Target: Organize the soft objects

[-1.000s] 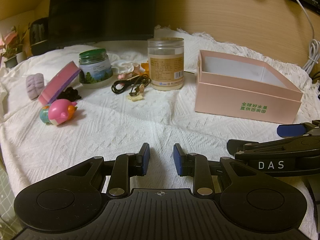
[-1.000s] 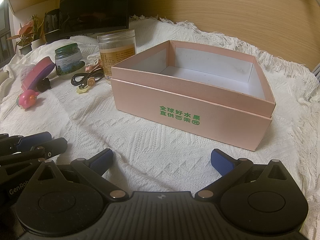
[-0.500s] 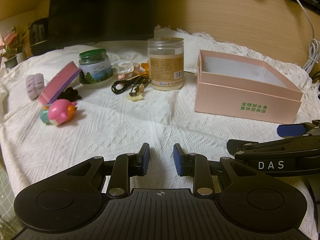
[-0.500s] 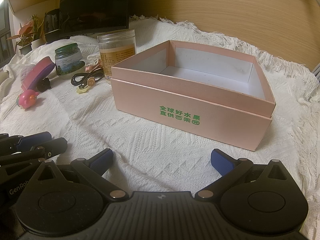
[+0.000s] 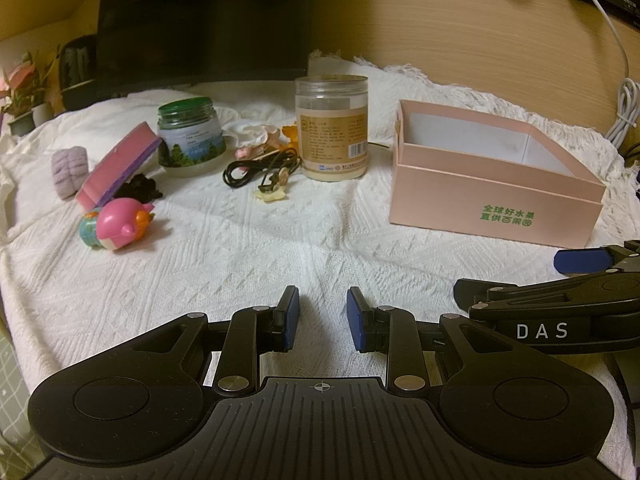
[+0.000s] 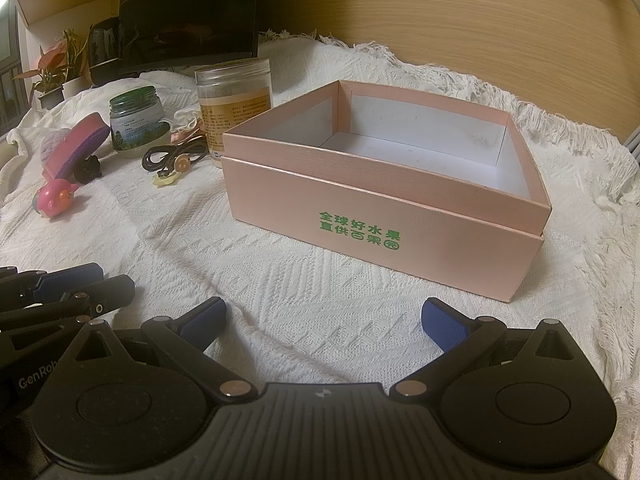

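Observation:
An open, empty pink box (image 5: 496, 204) (image 6: 384, 216) with green characters stands on a white knitted cloth. To its left lie a pink pig toy (image 5: 120, 224) (image 6: 56, 200), a pink and purple sponge (image 5: 116, 164) (image 6: 76, 144), a lilac soft lump (image 5: 70, 166), a black scrunchie (image 5: 140, 190) and a white cloth piece (image 5: 244, 134). My left gripper (image 5: 322, 314) rests low over the cloth with its jaws a narrow gap apart, holding nothing. My right gripper (image 6: 324, 320) is wide open and empty in front of the box; it shows at the right of the left wrist view (image 5: 580, 260).
A green-lidded jar (image 5: 190, 136) (image 6: 138, 126) and a tall clear jar (image 5: 332, 144) (image 6: 236, 104) stand behind a black cable (image 5: 260, 166) (image 6: 168, 156). A dark monitor (image 5: 204, 20) and potted plants (image 6: 52, 68) stand at the back. A white cord (image 5: 620, 92) hangs at right.

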Tool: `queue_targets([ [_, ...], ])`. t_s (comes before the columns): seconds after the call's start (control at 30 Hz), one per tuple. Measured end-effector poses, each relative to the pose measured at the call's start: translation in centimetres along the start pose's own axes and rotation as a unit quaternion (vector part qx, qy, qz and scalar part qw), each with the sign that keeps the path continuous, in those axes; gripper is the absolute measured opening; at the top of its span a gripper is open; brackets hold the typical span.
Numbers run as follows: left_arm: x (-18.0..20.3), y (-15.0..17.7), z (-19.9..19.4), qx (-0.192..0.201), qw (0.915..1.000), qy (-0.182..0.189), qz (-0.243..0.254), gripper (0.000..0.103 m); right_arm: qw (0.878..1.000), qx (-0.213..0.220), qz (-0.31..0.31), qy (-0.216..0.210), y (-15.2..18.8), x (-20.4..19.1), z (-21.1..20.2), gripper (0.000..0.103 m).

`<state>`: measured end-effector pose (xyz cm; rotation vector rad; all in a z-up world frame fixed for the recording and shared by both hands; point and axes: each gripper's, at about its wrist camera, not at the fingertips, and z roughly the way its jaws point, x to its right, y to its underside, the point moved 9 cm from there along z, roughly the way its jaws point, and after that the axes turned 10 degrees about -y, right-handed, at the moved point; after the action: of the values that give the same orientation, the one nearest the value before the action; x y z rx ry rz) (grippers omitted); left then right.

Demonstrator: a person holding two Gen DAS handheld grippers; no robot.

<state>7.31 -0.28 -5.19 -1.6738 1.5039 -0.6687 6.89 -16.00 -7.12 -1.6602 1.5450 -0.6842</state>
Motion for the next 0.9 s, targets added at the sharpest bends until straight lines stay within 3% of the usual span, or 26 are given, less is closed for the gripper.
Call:
queue_targets([
  [0.33,0.0,0.0,0.1,-0.005,1.0,0.003,0.006,0.03,1.0,-0.007,-0.001,-0.005,-0.1,0.0,0.0,0.103],
  [0.43,-0.1,-0.3,0.3,-0.027,0.9991,0.026,0.017,0.03,0.998,-0.061,0.006,-0.008,-0.4,-0.1,0.1,0.103],
  [0.53,-0.9,-1.1,1.0,-0.07,0.9944,0.079,0.005,0.028,0.993,-0.118,0.015,-0.005,-0.6,0.2,0.5,0.103],
  [0.63,-2.7,-2.0,1.7,-0.111,0.9855,0.124,-0.034,0.025,0.989,-0.146,0.023,0.0,-0.6,0.2,0.6,0.103],
  [0.7,-4.6,-3.1,1.9,-0.112,0.9825,0.137,-0.057,0.025,0.988,-0.152,0.031,0.007,-0.5,-0.1,0.7,0.103],
  [0.77,-7.4,-5.1,1.6,-0.081,0.9867,0.127,-0.061,0.025,0.986,-0.162,0.033,0.01,-0.5,-0.2,0.8,0.103],
  [0.9,-15.5,-9.1,2.9,-0.019,0.9962,0.03,-0.079,0.025,0.985,-0.168,0.031,0.019,-1.8,-1.6,0.9,0.1],
])
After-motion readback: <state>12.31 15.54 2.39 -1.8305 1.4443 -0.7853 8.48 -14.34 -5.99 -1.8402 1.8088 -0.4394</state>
